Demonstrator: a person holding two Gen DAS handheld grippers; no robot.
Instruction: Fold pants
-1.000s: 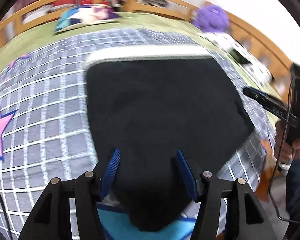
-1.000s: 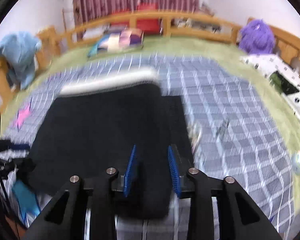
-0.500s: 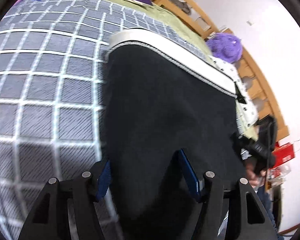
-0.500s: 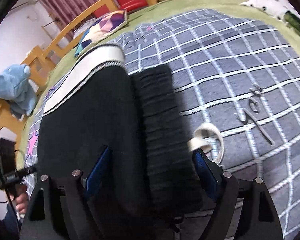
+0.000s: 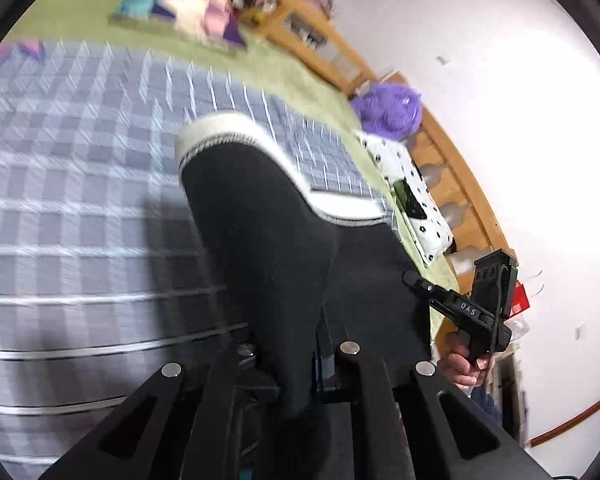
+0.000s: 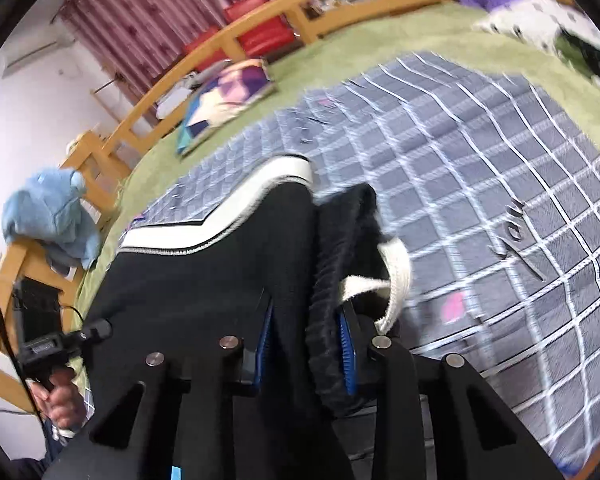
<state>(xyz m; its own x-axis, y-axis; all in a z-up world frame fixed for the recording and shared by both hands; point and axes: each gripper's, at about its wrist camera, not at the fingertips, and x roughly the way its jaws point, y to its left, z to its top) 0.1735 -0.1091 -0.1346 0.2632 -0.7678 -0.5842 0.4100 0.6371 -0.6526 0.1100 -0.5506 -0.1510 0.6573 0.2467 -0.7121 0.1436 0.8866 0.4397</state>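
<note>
Now the black pants [image 5: 268, 240] hang lifted over the checked blanket [image 5: 80, 200] on the bed, white band [image 6: 236, 208] up. Both the left gripper [image 5: 288, 356] and right gripper [image 6: 306, 344] have jaws clenched on the fabric.

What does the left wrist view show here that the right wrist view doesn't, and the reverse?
Only the left wrist view shows the right gripper from outside.

Only the right wrist view shows the white drawstring, the ribbed waistband, the blue plush toy and the left gripper from outside.

Both show the black pants clamped at the near edge, their white stripe, the checked blanket and the purple plush.
</note>
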